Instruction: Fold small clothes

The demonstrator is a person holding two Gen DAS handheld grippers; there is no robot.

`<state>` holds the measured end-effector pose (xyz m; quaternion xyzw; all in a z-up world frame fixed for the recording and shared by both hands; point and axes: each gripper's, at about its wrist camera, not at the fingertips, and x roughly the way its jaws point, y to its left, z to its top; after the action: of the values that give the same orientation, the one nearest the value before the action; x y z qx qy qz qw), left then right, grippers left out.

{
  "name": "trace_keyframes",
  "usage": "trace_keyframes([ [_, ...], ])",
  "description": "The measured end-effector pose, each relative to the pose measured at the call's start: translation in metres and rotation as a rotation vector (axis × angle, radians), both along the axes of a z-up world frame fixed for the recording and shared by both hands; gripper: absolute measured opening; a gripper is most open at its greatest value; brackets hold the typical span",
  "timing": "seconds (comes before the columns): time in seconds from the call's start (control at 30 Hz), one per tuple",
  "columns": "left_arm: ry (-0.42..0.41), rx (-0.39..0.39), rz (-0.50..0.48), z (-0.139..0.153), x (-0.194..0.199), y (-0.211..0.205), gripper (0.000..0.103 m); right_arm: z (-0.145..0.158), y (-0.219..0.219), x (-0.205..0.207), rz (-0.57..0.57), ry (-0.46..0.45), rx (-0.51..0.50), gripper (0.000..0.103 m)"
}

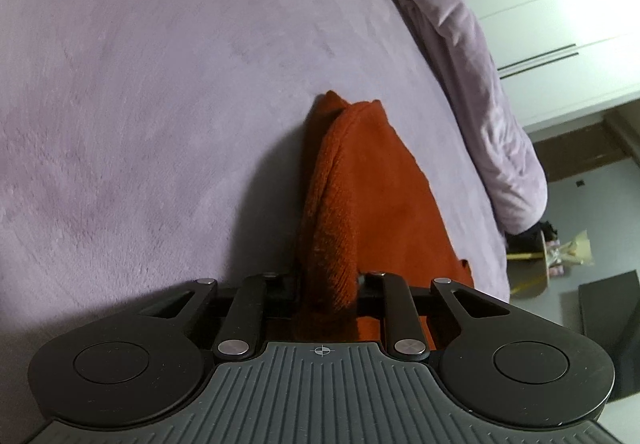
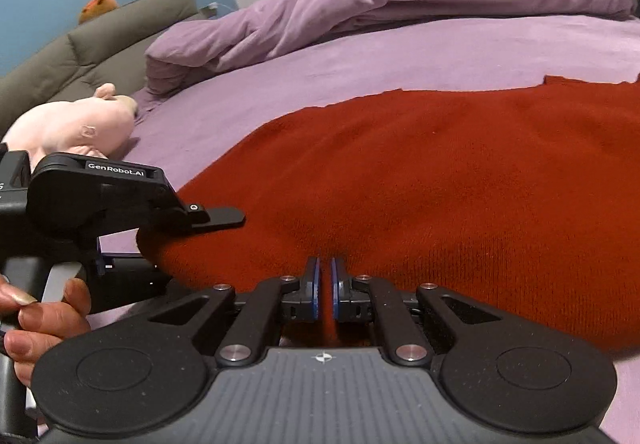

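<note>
While spread on the lilac bed point(image 2: 400, 55), red knit garment point(image 2: 420, 171) pinched by both tongs, left point(image 1: 328, 284) and right point(image 2: 325, 284).

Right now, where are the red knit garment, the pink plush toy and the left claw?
red knit garment point(image 2: 420, 171): right wrist view, middle of the spread fabric.
pink plush toy point(image 2: 80, 127): right wrist view, its body.
left claw point(image 1: 326, 284): left wrist view, between its fingertips, on gripped fabric.

A rust-red knitted garment point(image 2: 420, 179) lies spread on a lilac bedsheet point(image 2: 360, 63). Its near edge is bunched into a raised fold.
</note>
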<state>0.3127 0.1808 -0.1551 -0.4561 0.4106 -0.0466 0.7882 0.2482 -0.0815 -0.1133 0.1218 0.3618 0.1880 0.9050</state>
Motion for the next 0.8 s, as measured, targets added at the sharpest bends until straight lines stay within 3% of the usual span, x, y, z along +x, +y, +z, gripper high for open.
trace_keyframes([
  [0.1,-0.016,0.032,-0.010,0.007,-0.001,-0.003,0.021,0.011,-0.020,0.004,0.005,0.049,0.075,0.004],
  [0.27,-0.040,0.107,-0.030,0.017,0.000,-0.011,0.021,0.025,-0.058,-0.023,-0.126,-0.054,0.033,0.006],
  [0.53,-0.076,0.153,-0.051,0.036,-0.006,-0.017,0.020,0.016,-0.065,-0.033,-0.132,0.005,0.098,0.006],
  [0.6,-0.108,0.214,-0.073,0.049,-0.007,-0.026,0.020,0.017,-0.068,-0.036,-0.147,0.006,0.111,0.006],
  [0.73,-0.220,0.415,-0.164,0.084,-0.015,-0.067,0.020,0.026,-0.087,-0.045,-0.193,-0.017,0.145,0.006],
  [0.8,-0.280,0.469,-0.220,0.099,-0.019,-0.091,0.020,0.029,-0.100,-0.047,-0.227,-0.023,0.166,0.006],
])
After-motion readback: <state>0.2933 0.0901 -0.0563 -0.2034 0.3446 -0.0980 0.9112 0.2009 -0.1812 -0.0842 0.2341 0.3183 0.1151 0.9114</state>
